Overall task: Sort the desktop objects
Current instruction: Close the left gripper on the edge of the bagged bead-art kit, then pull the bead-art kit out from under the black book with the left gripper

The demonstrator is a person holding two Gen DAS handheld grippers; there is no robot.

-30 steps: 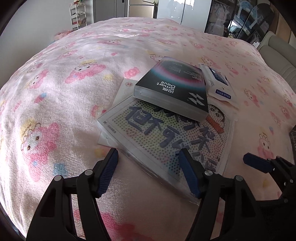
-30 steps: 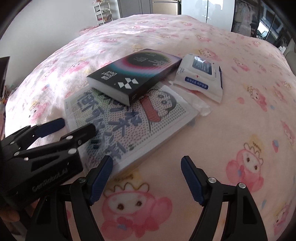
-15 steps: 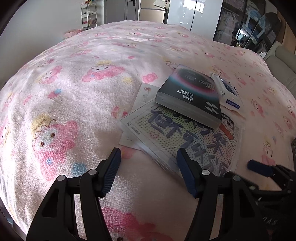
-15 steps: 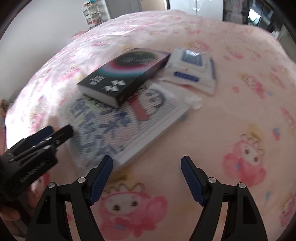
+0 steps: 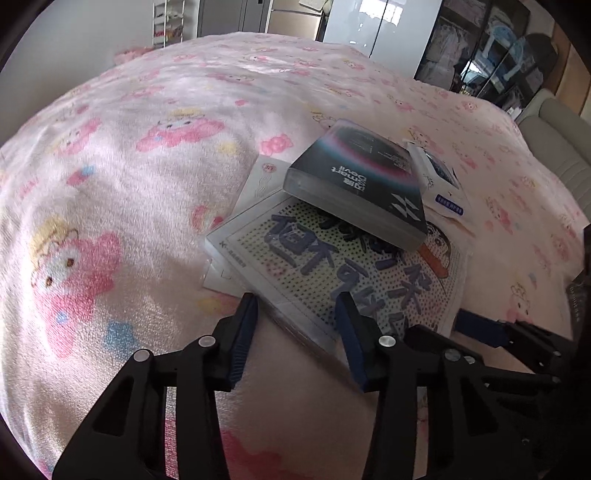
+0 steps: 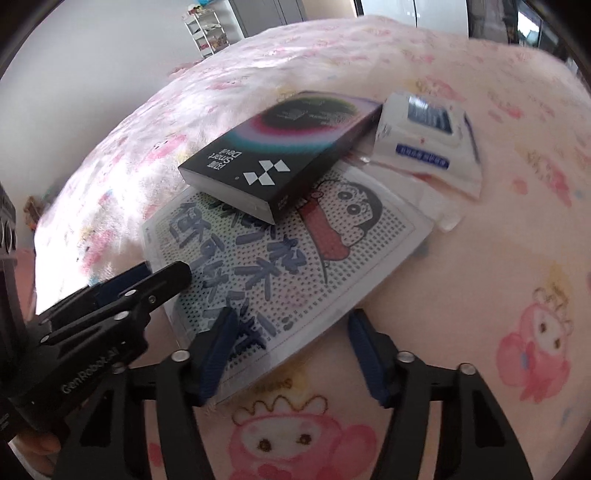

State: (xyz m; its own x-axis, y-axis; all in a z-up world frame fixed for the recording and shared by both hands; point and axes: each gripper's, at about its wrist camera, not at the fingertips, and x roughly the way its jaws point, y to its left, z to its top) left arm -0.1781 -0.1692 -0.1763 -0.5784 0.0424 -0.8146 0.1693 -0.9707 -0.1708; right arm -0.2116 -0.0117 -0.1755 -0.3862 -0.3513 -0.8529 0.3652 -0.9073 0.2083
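Sorting looks barely begun: the black rectangular cardboard box [image 5: 360, 184] lies atop the flat clear-plastic bead-picture board [image 6: 284, 266] beside a white wipes packet [image 6: 424, 147] on the pink cartoon blanket [image 5: 147, 155], both left tongs [image 5: 295, 321] and right tongs [image 6: 291, 332] spread empty at the board's near edge.

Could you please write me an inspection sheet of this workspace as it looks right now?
Surface: pink cartoon-print blanket, soft and uneven.
Job's things: black box lies across the far part of the bead-picture board; white wipes pack beside the box; white card partly under the board.
Clutter: nothing seen.
Grippers: left tongs open, straddling the board's near edge; right tongs open at another edge of the board; neither holds anything.
Cables: nothing seen.
Surroundings: white shelf rack, grey cabinets, beige sofa.
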